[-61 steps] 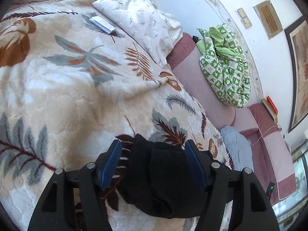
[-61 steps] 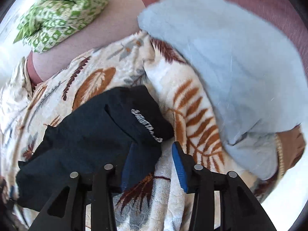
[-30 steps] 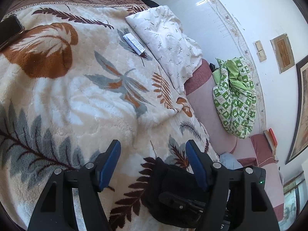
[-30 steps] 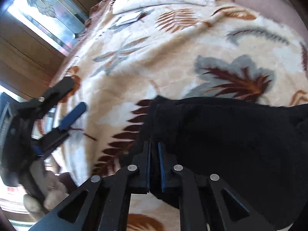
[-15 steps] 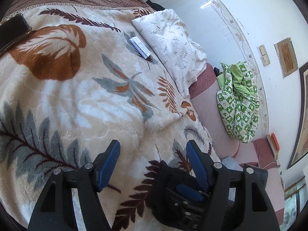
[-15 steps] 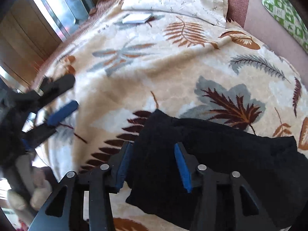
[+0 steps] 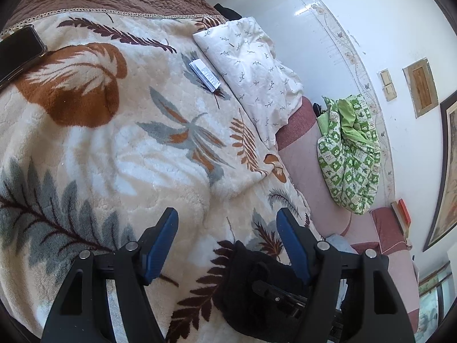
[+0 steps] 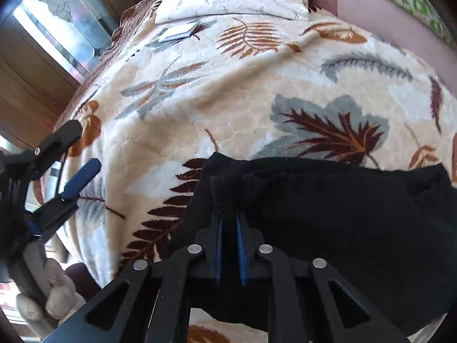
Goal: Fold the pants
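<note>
Black knit pants (image 8: 328,214), folded into a thick bundle, lie on the cream plush blanket with brown and grey leaf print (image 8: 228,100) that covers the bed; in the left wrist view the pants (image 7: 257,285) show at the near edge of that blanket.

Right gripper (image 8: 228,223): blue-padded fingers drawn nearly together, pinching a ribbed fold at the near left corner of the pants. Cloth bunches up between and above the pads.

Left gripper (image 7: 228,237): fingers spread wide, nothing between them, held over the blanket just short of the pants. From the right wrist view the same gripper (image 8: 72,160) sits off the pants' left side, apart from the cloth, with a gloved hand (image 8: 48,294) on its handle.

On the blanket beyond the pants: a white pillow with small sprig print (image 7: 251,74) at the far end, a small white folded leaflet (image 7: 205,75) just beside it, a dark phone (image 7: 17,51) at the far left edge. A green and white patterned cloth bundle (image 7: 351,154) rests on the pink upholstered surface (image 7: 308,171) alongside the blanket.
</note>
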{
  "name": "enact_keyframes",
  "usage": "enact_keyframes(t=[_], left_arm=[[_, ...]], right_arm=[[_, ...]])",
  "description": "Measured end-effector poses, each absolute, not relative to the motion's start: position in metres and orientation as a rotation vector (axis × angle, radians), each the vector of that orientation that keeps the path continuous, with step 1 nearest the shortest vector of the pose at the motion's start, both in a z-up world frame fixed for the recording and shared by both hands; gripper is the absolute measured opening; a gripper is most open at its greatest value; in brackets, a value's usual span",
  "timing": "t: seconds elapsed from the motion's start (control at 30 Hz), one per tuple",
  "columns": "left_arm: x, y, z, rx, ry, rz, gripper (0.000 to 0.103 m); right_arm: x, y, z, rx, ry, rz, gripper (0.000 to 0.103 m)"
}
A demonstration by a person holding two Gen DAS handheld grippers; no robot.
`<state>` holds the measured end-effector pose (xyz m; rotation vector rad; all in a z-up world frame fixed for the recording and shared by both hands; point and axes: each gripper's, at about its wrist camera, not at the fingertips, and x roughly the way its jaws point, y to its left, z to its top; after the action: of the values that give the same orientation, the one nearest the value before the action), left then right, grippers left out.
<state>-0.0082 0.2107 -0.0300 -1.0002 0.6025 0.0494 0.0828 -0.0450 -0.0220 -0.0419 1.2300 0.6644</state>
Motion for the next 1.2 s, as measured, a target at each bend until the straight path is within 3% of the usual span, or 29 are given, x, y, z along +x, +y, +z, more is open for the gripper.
enact_keyframes(t=[0.33, 0.47, 0.6, 0.67, 0.7, 0.73, 1.1, 1.17, 1.2], left_arm=[[-0.01, 0.214, -0.031, -0.999, 0.602, 0.056, 0.07], [-0.01, 0.215, -0.035, -1.015, 0.61, 0.051, 0.07], [-0.01, 0.218, -0.039, -1.047, 0.614, 0.05, 0.07], [-0.01, 0.218, -0.041, -1.062, 0.618, 0.047, 0.07], [-0.01, 0.218, -0.042, -1.065, 0.622, 0.046, 0.07], [-0.009, 0.218, -0.043, -1.067, 0.626, 0.042, 0.07], [-0.007, 0.219, -0.05, -1.086, 0.638, 0.063, 0.071], [-0.008, 0.221, -0.052, -1.094, 0.642, 0.06, 0.071], [-0.007, 0.221, -0.052, -1.093, 0.644, 0.06, 0.071]], right_arm=[[0.08, -0.026, -0.009, -0.021, 1.212, 0.697, 0.006], [0.093, -0.011, -0.026, -0.071, 1.303, 0.709, 0.012], [0.104, -0.021, -0.009, -0.014, 1.278, 0.762, 0.017], [0.109, -0.02, 0.002, -0.015, 1.251, 0.765, 0.032], [0.111, -0.019, 0.005, -0.024, 1.244, 0.764, 0.048], [0.112, -0.014, 0.008, -0.046, 1.239, 0.769, 0.056], [0.116, 0.037, -0.035, -0.479, 1.26, 0.706, 0.056], [0.113, 0.039, -0.039, -0.512, 1.239, 0.708, 0.052], [0.111, 0.037, -0.037, -0.519, 1.221, 0.709, 0.042]])
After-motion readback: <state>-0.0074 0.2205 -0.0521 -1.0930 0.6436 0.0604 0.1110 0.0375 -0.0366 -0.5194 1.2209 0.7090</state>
